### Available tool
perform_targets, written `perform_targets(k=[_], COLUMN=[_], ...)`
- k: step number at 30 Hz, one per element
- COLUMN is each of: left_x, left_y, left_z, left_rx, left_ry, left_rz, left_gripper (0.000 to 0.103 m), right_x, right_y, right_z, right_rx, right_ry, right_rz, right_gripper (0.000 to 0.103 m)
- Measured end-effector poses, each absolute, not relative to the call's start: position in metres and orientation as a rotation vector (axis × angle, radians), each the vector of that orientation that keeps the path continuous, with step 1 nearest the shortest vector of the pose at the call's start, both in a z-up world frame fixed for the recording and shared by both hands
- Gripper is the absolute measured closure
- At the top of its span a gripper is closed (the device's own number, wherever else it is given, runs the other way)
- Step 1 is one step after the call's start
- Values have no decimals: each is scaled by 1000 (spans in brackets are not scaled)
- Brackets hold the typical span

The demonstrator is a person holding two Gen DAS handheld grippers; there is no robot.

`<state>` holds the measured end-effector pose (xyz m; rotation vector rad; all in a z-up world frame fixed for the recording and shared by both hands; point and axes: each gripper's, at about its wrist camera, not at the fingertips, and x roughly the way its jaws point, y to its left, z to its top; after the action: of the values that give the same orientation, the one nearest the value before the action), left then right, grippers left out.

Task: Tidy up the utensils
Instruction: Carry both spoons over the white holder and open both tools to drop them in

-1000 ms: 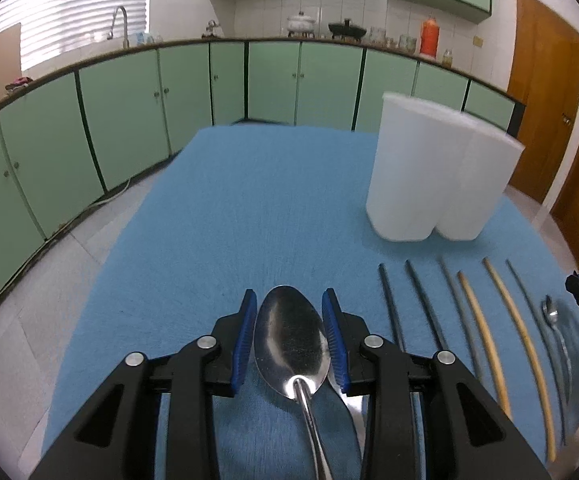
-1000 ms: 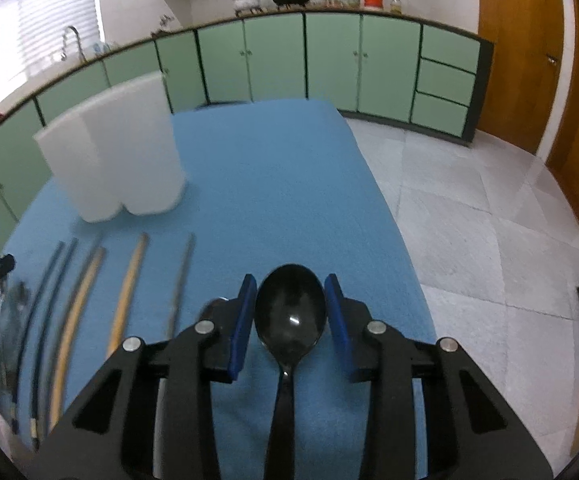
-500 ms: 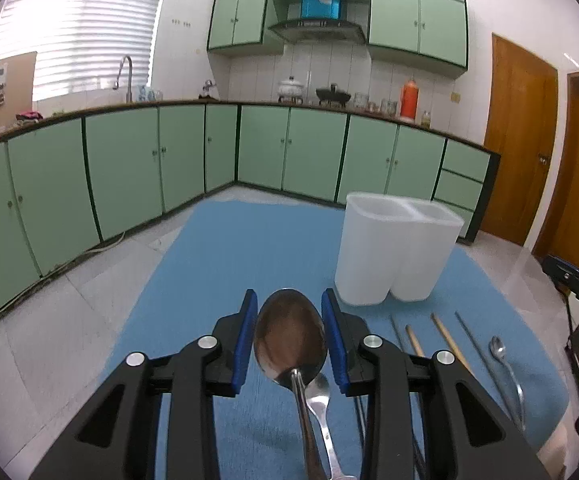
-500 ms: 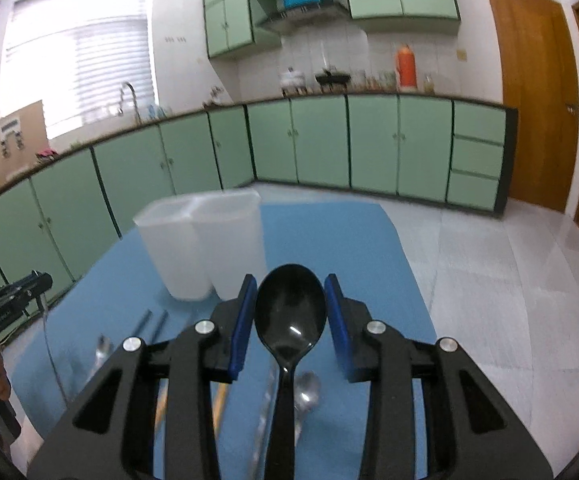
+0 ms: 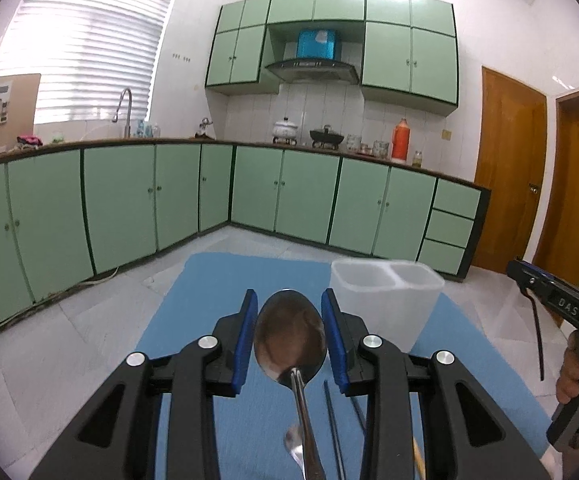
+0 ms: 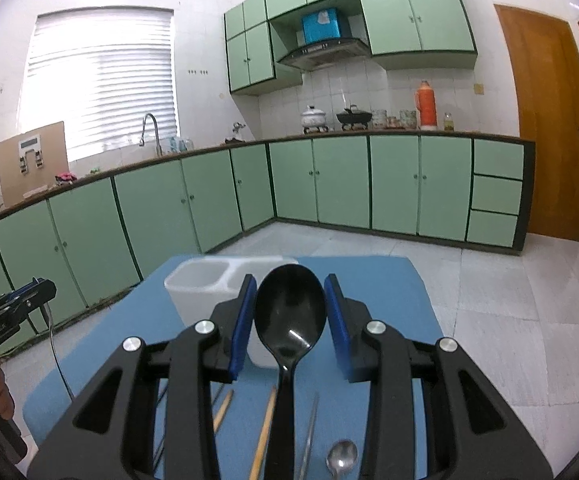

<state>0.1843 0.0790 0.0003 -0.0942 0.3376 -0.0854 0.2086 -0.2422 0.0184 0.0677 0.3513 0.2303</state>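
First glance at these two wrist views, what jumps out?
Each view is filled by a spoon bowl between blue pads: a shiny metal spoon in the left gripper, a black spoon in the right gripper. Behind them a white two-compartment holder stands empty on the blue mat. Chopsticks and a small spoon lie on the mat below the right gripper.

We see a desk (image 6: pixel 389 280) covered in blue cloth. A white two-compartment holder (image 5: pixel 385 304) stands upright on it toward the far end. Nearer us, wooden chopsticks (image 6: pixel 263 436), dark chopsticks (image 5: pixel 333 428) and a small metal spoon (image 6: pixel 342 456) lie side by side on the cloth.
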Motion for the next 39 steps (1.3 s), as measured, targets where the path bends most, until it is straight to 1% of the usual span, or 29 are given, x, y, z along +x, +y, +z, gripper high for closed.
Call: perform_targets(k=[5,10,16,24,28,39], left_x=[206,248,304,356,366,379], left_y=[74,59,33,8,4,9], left_z=[27,58,71,41,25,-9], left_rx=[-93,-85,-55,-41,-27,-41], left_ry=[263,168,80,105,133,257], left_rz=[-105,-122,-127,-154,-166,-203], left_gripper=[71,71,71,71,71,69], right_x=[243,291,341,379,383,378], right_y=[-244,-242,-230,-222,-214,-212], right_z=[36,53,53,22,8,-21], right_rx=[125,178,211,212,177,207], right_ry=[304,235,205,260,280,384], right_rz=[265,283,285,246,238,289], right_gripper=[69,69,69,69,69,67])
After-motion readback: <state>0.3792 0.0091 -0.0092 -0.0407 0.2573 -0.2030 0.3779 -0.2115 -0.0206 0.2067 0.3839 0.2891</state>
